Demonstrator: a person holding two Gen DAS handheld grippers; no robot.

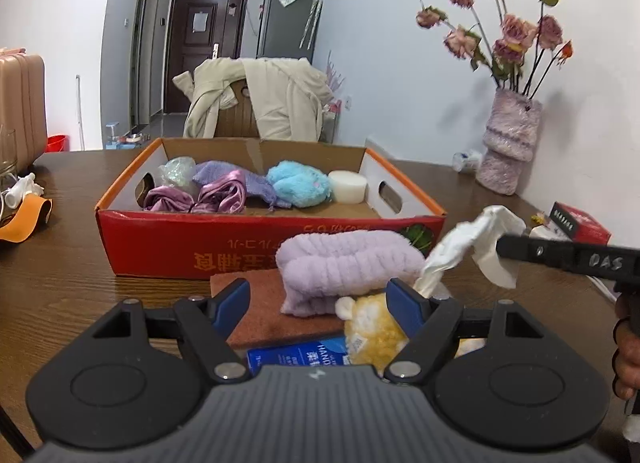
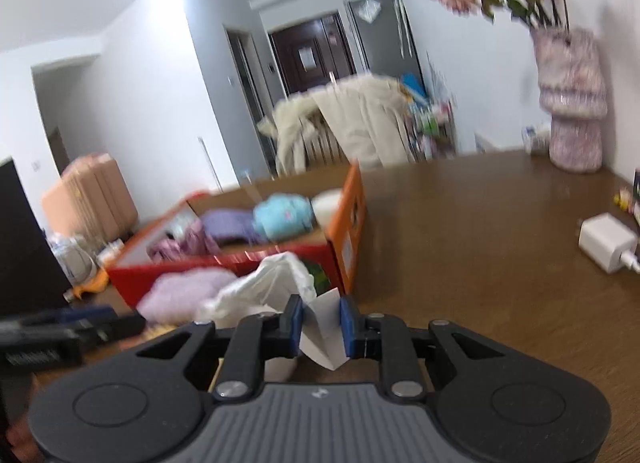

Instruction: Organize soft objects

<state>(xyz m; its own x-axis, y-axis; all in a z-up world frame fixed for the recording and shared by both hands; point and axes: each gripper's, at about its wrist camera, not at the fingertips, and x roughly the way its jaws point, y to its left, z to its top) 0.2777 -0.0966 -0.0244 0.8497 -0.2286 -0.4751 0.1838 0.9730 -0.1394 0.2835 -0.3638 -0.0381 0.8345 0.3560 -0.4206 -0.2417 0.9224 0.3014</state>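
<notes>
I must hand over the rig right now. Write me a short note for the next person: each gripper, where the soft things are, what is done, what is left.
Left gripper: open, empty, just above the yellow plush toy.
Right gripper: jaws closed in on the white tissue, lifted beside the box.
Done: satin scrunchies, purple cloth, blue plush and white sponge lie in the red cardboard box.
Left: drop the tissue in; then the lilac towel and yellow plush toy, both on the table before the box.
</notes>
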